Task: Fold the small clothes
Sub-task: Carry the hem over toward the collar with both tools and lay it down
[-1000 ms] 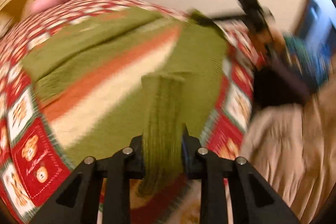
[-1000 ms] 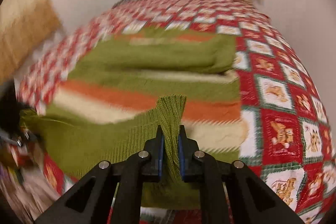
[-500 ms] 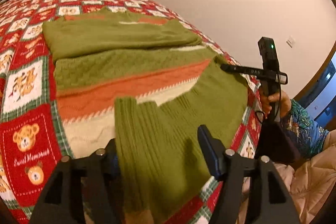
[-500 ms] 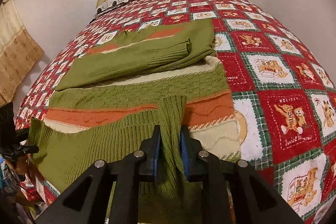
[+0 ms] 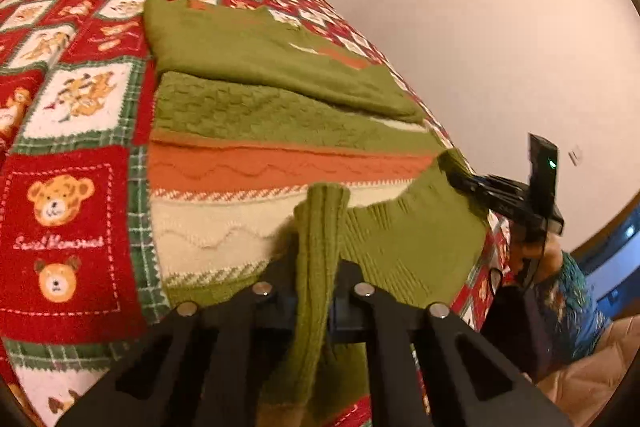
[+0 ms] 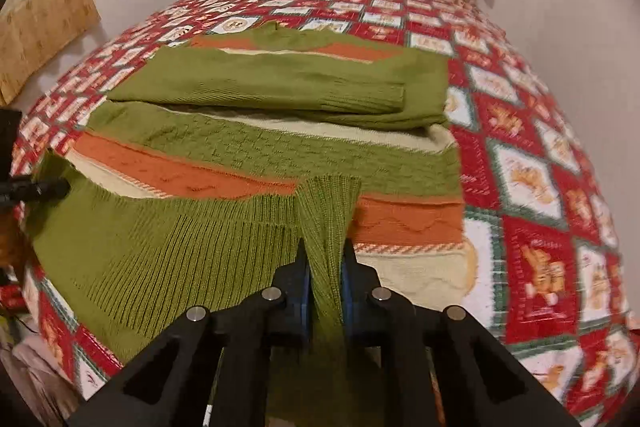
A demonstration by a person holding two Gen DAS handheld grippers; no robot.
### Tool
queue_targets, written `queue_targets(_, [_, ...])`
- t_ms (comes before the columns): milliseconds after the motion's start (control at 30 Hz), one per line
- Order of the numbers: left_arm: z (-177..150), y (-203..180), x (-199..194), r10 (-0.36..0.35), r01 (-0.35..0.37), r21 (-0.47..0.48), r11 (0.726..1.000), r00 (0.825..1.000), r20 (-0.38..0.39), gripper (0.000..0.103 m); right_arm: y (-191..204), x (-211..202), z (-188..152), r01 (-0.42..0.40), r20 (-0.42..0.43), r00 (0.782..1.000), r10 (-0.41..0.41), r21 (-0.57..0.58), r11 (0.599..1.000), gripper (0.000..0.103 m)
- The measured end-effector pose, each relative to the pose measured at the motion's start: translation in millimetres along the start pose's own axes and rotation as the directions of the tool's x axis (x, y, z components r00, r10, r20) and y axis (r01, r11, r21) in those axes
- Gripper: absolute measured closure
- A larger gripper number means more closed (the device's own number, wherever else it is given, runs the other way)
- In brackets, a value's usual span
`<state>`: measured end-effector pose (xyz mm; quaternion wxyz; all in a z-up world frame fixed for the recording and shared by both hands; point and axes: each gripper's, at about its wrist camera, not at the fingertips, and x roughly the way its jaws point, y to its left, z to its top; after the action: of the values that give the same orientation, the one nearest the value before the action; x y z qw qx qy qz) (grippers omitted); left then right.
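The sweater [image 6: 256, 147] is lying flat on the bedspread [image 6: 540, 187], sleeves folded across its far part. The left gripper [image 5: 318, 291] is pinching the near ribbed hem, jaws having just closed on it. The right gripper [image 6: 325, 279] is pinching that hem further right.

— Any writing to read here?
— Only on the bedspread [image 5: 76, 187] — a cursive line under the bear's face on one red square; it looks like "Sweet Memories", but it is blurred.
— And from the right wrist?
— Nothing legible.
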<state>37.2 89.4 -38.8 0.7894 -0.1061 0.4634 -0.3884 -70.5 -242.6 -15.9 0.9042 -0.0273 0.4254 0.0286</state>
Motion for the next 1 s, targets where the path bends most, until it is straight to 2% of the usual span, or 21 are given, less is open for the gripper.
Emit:
queue_targets(133, [13.6, -11.3, -9.8, 0.026, -0.027, 0.032, 0.999, 0.999, 0.037, 0.093, -15.8, -30.6, 10.0, -0.062, 0.098, 0.994, 0.052, 0.098, 0.993, 0.092])
queue_targets(200, [26.8, -16.9, -14.6, 0.041, -0.043, 0.036, 0.998, 0.997, 0.066, 0.093, -22.6, -42.5, 18.4, -0.066, 0.143, 0.989, 0.047, 0.135, 0.989, 0.092])
queue_targets(267, [45.9, -16.0, -19.2, 0.056, -0.058, 0.019, 0.998, 0.994, 0.093, 0.093, -27.8, -49.3, 29.5, -0.051, 0.180, 0.983, 0.024, 0.147, 0.988, 0.092])
queue_targets(433, [87.5, -10.2, -12.4, 0.120, -0.122, 0.003, 0.993, 0.984, 0.129, 0.093, -27.7, -38.9, 66.4, 0.017, 0.203, 0.978, -0.041, 0.120, 0.993, 0.092])
queue_targets(733, [187.2, 29.8, 27.8, 0.177, -0.162, -0.114, 0.980, 0.974, 0.139, 0.093, -48.1, 17.9, 162.1, 0.092, 0.217, 0.970, -0.109, 0.086, 0.992, 0.092])
queue_targets(900, [231.7, 52.2, 57.7, 0.229, -0.209, -0.140, 0.968, 0.963, 0.143, 0.093, -63.0, 68.3, 211.6, 0.128, 0.216, 0.965, -0.148, 0.106, 0.986, 0.092])
queue_targets(1000, [248.7, 68.1, 78.5, 0.258, -0.231, -0.178, 0.956, 0.955, 0.144, 0.093, -70.6, 104.9, 227.8, 0.153, 0.202, 0.963, -0.177, 0.129, 0.980, 0.092])
